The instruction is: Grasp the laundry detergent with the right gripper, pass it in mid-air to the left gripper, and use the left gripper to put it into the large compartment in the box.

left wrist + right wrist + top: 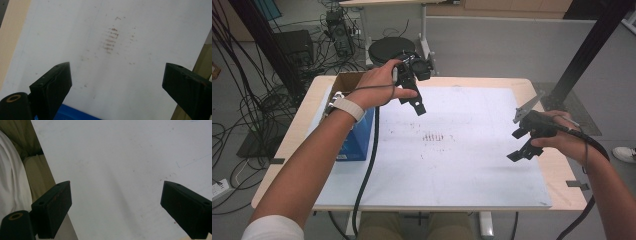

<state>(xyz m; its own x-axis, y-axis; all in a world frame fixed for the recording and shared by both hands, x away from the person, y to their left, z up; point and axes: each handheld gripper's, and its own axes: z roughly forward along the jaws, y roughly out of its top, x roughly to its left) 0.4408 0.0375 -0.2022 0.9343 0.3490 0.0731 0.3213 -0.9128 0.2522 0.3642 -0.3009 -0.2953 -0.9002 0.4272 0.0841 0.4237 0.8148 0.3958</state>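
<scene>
Blue box point(362, 137) at the table's left edge, glossy, partly beneath the left forearm. Left gripper point(414, 102), matte black blocky jaws spread wide, empty, held above the white sheet point(462, 165); its own view resolves reddish-brown smudges point(110, 41). Right gripper point(523, 145), jaws likewise wide apart, empty, at the sheet's right edge.

High view overhead facing forward, tool views close, sharing white sheet point(462, 160)

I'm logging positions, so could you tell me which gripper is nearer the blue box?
Left. The left gripper hovers just past the blue box; the right gripper is across the white sheet.
</scene>
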